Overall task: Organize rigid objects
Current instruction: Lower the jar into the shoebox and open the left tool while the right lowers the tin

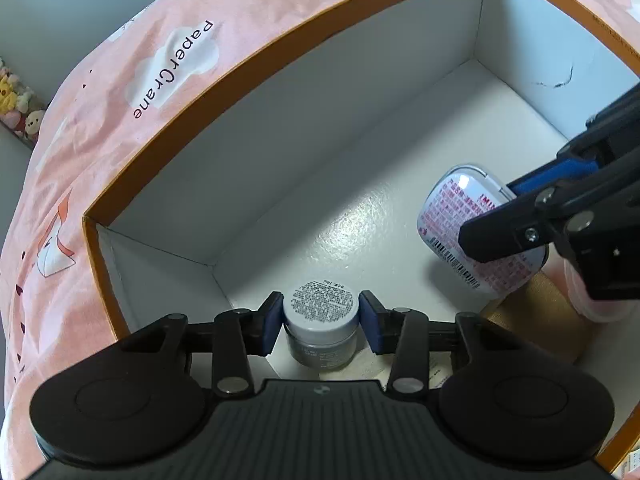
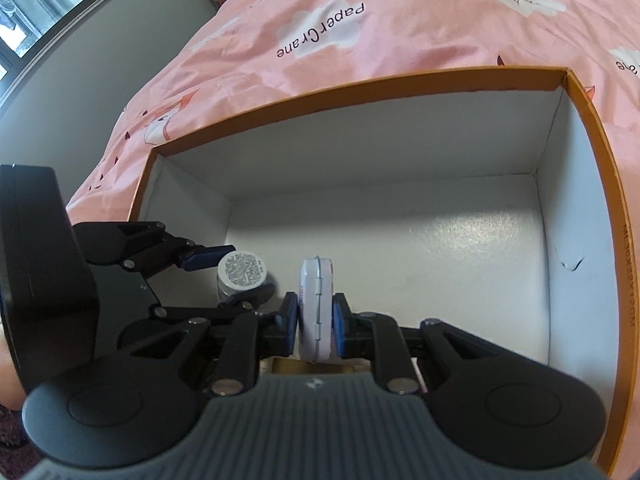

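Inside the orange-rimmed box [image 1: 280, 40] on the bed, my left hand-held gripper [image 1: 320, 322] is clamping a small jar [image 1: 320, 320] at 6 o'clock; my right hand-held gripper [image 2: 316, 320] is gripping a tin [image 2: 316, 304] edgewise at 3 o'clock.

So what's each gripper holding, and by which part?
Left gripper clamps the small jar across its lid sides; right gripper pinches the white tin by its flat faces.

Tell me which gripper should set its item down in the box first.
Left, probably. The left gripper holds the small jar upright, low near the box corner, apparently close to the floor. The right gripper clamps the flat tin on edge, so it likely needs tilting before release.
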{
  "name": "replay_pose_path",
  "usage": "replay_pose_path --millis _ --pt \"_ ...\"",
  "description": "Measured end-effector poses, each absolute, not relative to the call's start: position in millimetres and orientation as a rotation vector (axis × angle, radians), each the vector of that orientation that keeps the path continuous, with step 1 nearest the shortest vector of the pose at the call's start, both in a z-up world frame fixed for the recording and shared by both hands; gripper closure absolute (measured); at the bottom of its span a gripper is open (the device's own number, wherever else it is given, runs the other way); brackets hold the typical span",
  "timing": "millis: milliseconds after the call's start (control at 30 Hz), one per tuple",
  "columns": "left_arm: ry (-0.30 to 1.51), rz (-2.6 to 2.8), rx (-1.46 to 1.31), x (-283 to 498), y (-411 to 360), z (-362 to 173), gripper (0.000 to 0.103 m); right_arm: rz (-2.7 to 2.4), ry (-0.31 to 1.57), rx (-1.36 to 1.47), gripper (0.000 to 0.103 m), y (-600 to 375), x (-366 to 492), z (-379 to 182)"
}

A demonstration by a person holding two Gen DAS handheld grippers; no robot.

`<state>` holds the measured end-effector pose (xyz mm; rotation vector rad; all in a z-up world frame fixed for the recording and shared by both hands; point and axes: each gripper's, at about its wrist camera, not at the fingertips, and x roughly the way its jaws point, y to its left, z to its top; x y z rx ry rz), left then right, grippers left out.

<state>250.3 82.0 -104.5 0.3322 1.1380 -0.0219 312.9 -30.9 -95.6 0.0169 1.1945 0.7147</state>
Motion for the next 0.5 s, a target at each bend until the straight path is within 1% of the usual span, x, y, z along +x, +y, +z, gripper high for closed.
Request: replay_pose_path --millis 100,167,233,500 --pt "1.126 -0.032 0.336 247 82 -100 0.05 0.707 1.197 0.018 0.086 -30 313 -96" --pt "1.099 -0.044 0.326 242 83 -93 0.048 0.701 1.198 0.022 0.086 -30 314 -97" --pt "1.067 -0.048 0.295 233 83 -82 0.048 0.697 1.199 0.024 0.086 -31 313 -98" --pt "0.881 0.027 -0.008 204 125 -13 0.048 0.702 1.21 0.04 0.086 -21 314 -101"
